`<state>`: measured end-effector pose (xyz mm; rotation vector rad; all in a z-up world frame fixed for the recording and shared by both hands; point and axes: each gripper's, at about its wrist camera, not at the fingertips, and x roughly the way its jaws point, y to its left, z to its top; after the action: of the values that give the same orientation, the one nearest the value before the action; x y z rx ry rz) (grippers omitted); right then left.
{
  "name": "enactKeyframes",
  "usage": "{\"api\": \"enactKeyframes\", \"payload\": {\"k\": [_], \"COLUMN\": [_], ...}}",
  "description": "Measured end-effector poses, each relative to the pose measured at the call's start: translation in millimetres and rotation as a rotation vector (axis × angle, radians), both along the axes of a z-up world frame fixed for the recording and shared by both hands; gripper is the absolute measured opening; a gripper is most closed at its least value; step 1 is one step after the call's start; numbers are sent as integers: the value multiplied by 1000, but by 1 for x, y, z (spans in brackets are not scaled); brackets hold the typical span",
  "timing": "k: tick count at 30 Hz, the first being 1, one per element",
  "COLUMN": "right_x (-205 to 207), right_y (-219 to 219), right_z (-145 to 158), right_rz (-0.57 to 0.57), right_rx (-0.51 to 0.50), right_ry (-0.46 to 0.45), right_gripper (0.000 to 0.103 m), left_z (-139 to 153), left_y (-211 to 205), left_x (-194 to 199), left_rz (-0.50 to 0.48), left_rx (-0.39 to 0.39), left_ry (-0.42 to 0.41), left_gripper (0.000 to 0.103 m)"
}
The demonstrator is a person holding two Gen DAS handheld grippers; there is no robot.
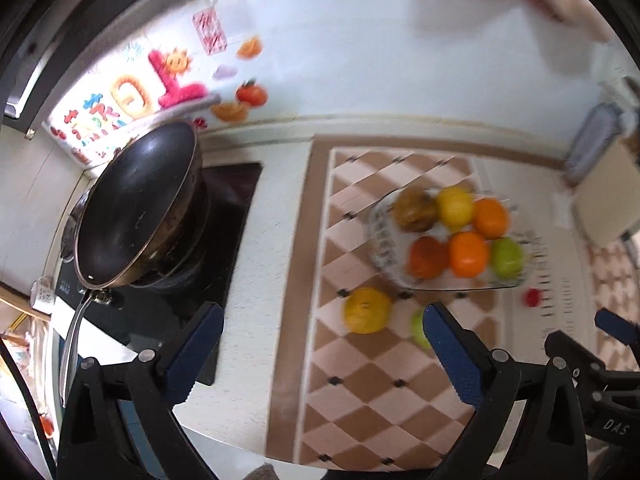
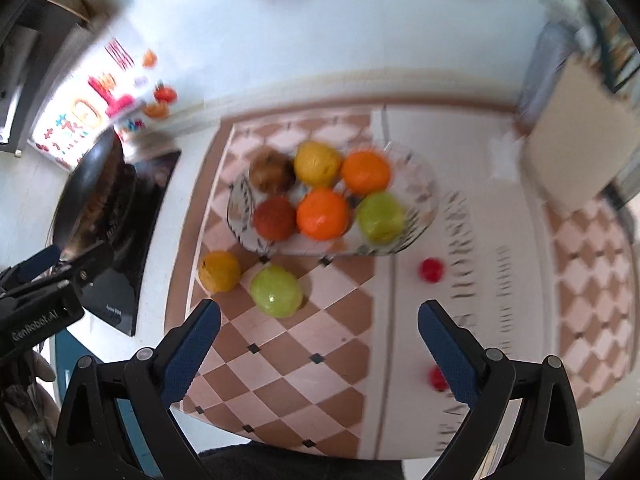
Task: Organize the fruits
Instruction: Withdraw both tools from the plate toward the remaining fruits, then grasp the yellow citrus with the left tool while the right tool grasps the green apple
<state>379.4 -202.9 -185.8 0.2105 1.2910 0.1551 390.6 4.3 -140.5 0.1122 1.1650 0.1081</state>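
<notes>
A glass bowl (image 2: 420, 184) (image 1: 380, 240) on the checkered mat holds several fruits: brown, yellow, orange, red and green. In front of it on the mat lie a yellow fruit (image 2: 219, 271) (image 1: 367, 310) and a green fruit (image 2: 277, 291) (image 1: 418, 329). Two small red fruits (image 2: 431, 270) (image 2: 437, 378) lie to the right. My left gripper (image 1: 322, 316) hangs open above the counter, the yellow fruit just beyond its right finger. My right gripper (image 2: 319, 312) is open too, above the mat, with the green fruit just ahead of its left finger. Neither holds anything.
A black pan (image 1: 136, 208) sits on a dark cooktop (image 1: 236, 200) at the left. A cutting board (image 2: 576, 136) leans at the right. The wall behind carries colourful stickers (image 1: 132, 92). The counter's front edge runs close below the grippers.
</notes>
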Motion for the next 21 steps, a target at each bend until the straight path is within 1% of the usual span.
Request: {"api": "enactKeyframes", "payload": {"k": [4, 6, 9, 12, 13, 14, 15, 18, 21], "right_x": [25, 36, 45, 49, 50, 51, 51, 47, 39], "right_y": [20, 32, 44, 54, 58, 62, 65, 69, 58], "right_z": [-61, -90, -121, -138, -141, -145, -146, -146, -143], "right_rz": [29, 40, 50, 63, 73, 86, 99, 131, 127], "right_rx": [50, 48, 66, 99, 104, 99, 99, 91, 55], "right_ry": [109, 155, 195, 223, 225, 223, 223, 217, 231], "right_gripper": [101, 101, 97, 86, 80, 70, 65, 63, 63], "left_z": [-41, -60, -85, -107, -112, -116, -119, -129, -139], "left_y": [13, 18, 26, 33, 34, 34, 34, 32, 27], "left_x": [23, 34, 46, 58, 60, 63, 64, 70, 73], "left_rz": [40, 54, 84, 124, 131, 137, 142, 142, 124], "left_rx": [26, 21, 6, -38, -53, -70, -78, -99, -118], "left_ry": [98, 149, 223, 299, 314, 330, 341, 372, 404], "left_gripper": [102, 102, 102, 102, 102, 102, 102, 102, 102]}}
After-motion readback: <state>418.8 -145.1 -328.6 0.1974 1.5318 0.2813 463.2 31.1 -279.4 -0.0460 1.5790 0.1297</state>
